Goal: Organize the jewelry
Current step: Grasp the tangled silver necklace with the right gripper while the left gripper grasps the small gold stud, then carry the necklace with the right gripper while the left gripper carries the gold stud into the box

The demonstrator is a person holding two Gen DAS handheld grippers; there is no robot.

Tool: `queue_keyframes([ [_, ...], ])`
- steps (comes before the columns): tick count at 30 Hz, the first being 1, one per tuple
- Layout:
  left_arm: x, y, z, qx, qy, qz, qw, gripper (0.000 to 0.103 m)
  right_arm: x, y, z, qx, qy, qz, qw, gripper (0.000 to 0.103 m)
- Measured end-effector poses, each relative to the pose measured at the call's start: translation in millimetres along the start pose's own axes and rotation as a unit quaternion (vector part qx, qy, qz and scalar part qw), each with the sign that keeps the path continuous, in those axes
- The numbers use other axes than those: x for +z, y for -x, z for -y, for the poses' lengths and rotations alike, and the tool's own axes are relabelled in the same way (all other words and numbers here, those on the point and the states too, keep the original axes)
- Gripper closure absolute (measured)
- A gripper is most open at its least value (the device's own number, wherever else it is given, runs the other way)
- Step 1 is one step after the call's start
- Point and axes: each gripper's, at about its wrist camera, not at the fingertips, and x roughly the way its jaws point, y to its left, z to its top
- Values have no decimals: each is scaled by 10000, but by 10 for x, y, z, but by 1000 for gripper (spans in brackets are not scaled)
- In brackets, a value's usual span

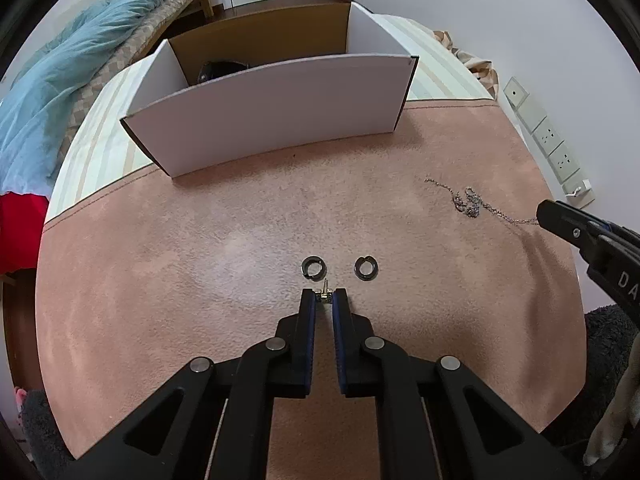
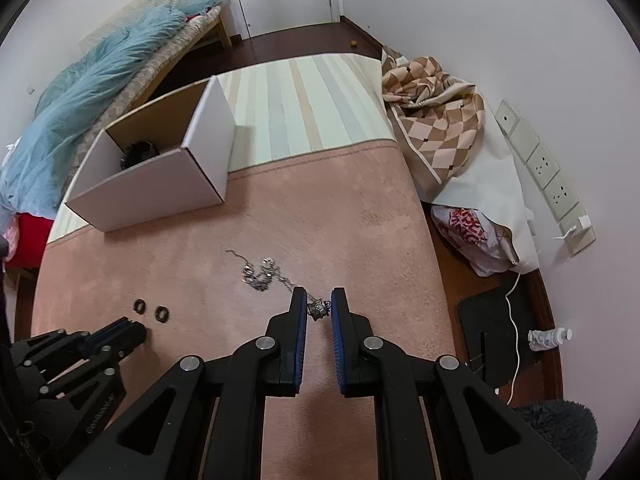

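On pink mat (image 1: 200, 280): left gripper (image 1: 324, 295) fingers pinch small gold piece (image 1: 323, 295), maybe earring; right gripper (image 2: 319, 307) fingers clasp necklace (image 2: 319, 309)

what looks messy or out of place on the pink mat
The silver chain necklace lies in a tangled heap rather than laid straight, one end pinched in the right gripper. The two dark hoop earrings sit neatly side by side.

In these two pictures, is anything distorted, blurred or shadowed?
Left wrist view: the fisheye bends the white box front into a curve; the two dark rings are sharp, in soft even light. Right wrist view: dark corners frame the picture; the chain is small but clear; no hard shadows on the pink cloth.
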Motion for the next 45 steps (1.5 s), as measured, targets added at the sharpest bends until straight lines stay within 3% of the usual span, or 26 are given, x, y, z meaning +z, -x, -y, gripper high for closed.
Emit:
queue_keyframes([
  [8, 60, 225, -83, -3, -24, 299, 9996, 97, 114, 313, -115, 260, 63, 285, 9992, 90],
  [19, 379, 933, -259, -51, 181, 1013, 9947, 97, 437, 899, -360, 744, 207, 766, 9941, 91],
  [31, 911, 1405, -851, -184, 684, 1468, 9866, 97, 1311, 1442, -870, 1510, 557, 1240, 9791, 91],
  [35, 1099, 1350, -1081, -275, 884, 1409, 9857, 97, 1662, 1306, -1122, 1548, 734, 1145, 9785, 91],
  [39, 1255, 1174, -1250, -414, 1022, 1183, 9868, 97, 1938, 866, -1306, 1554, 760, 656, 9827, 91],
  [45, 1541, 786, -1306, -492, 968, 769, 9911, 97, 2039, 236, -1324, 1466, 586, 23, 9874, 91],
])
